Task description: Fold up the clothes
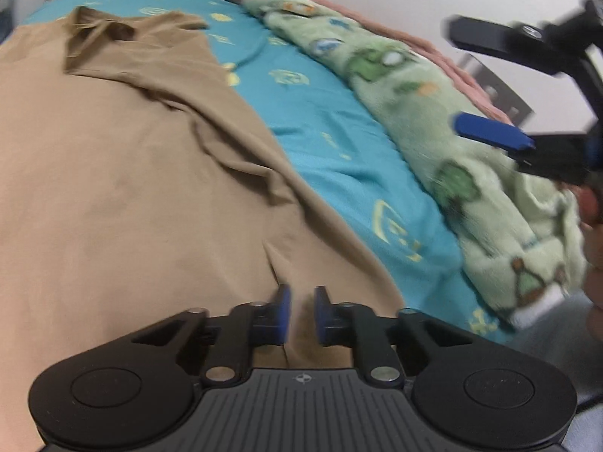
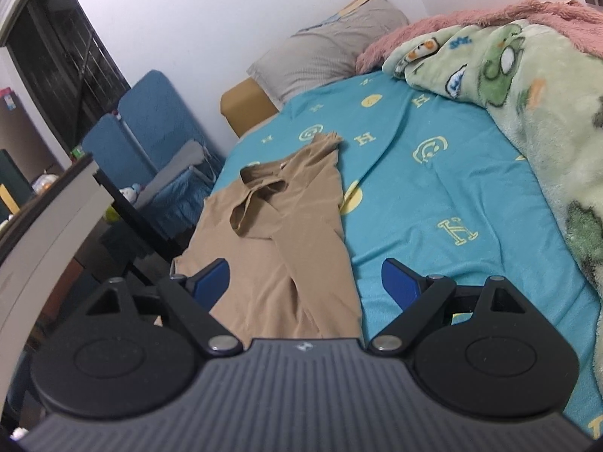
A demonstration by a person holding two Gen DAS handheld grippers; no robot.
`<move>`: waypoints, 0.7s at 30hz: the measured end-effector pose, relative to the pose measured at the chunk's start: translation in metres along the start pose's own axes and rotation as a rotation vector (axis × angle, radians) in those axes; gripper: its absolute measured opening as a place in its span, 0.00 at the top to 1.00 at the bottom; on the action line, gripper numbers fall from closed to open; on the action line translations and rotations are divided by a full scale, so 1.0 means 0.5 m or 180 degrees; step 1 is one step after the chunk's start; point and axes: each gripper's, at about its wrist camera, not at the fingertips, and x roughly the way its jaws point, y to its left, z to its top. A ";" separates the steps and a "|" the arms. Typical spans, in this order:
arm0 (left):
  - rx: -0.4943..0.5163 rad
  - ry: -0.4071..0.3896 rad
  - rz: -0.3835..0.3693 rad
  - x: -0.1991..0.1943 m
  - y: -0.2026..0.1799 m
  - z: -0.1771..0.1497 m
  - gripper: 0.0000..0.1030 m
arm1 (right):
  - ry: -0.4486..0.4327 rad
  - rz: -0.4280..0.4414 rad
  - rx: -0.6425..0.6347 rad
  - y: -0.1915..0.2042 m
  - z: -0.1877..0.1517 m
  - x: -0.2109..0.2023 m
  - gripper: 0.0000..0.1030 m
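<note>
Left wrist view: the left gripper (image 1: pixel 301 314) sits at 6 o'clock, low over the tan shirt (image 1: pixel 124 188), which fills the frame from 7 to 11 o'clock.
Left gripper state: its blue pads (image 1: pixel 283 312) stand narrow, with only a slim gap; shirt cloth shows in that gap, but blur hides whether the pads press on it.
Shirt, left view: the collar (image 1: pixel 101 39) lies at 11 o'clock, far from the fingertips; a crease (image 1: pixel 273 260) in the cloth runs to just ahead of the pads, at 12 o'clock of them.
Right gripper, left view: the right gripper (image 1: pixel 490 86) shows at 2 o'clock, blurred, over the green fleece blanket (image 1: pixel 452 120), well apart from the shirt.
Right wrist view: the right gripper (image 2: pixel 305 282) is at 6 o'clock with its fingers (image 2: pixel 211 282) spread wide and nothing between the pads.
Shirt, right view: the tan shirt (image 2: pixel 279 248) lies from 12 to 10 o'clock of the fingertips, its hem end passing under the gap; the left pad is over cloth, the right pad over bare sheet.
Bedding: the shirt lies on a turquoise sheet (image 2: pixel 433 188); the green fleece blanket (image 2: pixel 546 113) is heaped at 2 o'clock, a pink blanket (image 2: pixel 490 19) behind it, a grey pillow (image 2: pixel 331 49) at 12 o'clock.
Bedside: a blue folding chair (image 2: pixel 150 132) stands at 10 o'clock.
</note>
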 end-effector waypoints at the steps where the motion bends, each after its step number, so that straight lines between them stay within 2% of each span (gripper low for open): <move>1: 0.0035 0.0018 -0.0008 0.001 -0.002 -0.002 0.88 | 0.0010 0.0003 0.0007 0.000 -0.002 0.000 0.14; 3: 0.0050 0.0095 0.0119 0.010 -0.004 -0.002 0.88 | 0.0023 0.0012 0.0013 0.001 -0.004 -0.002 0.14; 8: -0.0195 0.0095 0.0026 0.011 0.015 -0.001 0.81 | 0.0040 -0.0013 -0.0021 0.004 -0.007 -0.002 0.14; 10: -0.0169 0.0080 0.0054 0.009 0.014 -0.004 0.84 | 0.0059 -0.0035 -0.0043 0.006 -0.008 0.003 0.14; 11: -0.0142 0.0073 0.0087 0.006 0.013 -0.005 0.96 | 0.0070 -0.0058 -0.0055 0.006 -0.009 0.006 0.14; 12: -0.0193 0.0058 0.0115 -0.004 0.015 -0.003 0.99 | 0.0080 -0.0078 -0.0064 0.006 -0.009 0.008 0.14; 13: -0.0253 0.0041 0.0136 -0.015 0.017 -0.002 0.99 | 0.0084 -0.0092 -0.0058 0.006 -0.008 0.008 0.14; 17: -0.0741 -0.0193 -0.0070 -0.110 0.024 -0.008 0.99 | 0.0069 -0.0087 -0.0012 0.003 -0.007 0.001 0.14; 21: -0.0954 -0.0419 0.0063 -0.210 0.008 -0.045 0.99 | 0.0079 -0.0052 -0.0027 0.009 -0.009 0.003 0.14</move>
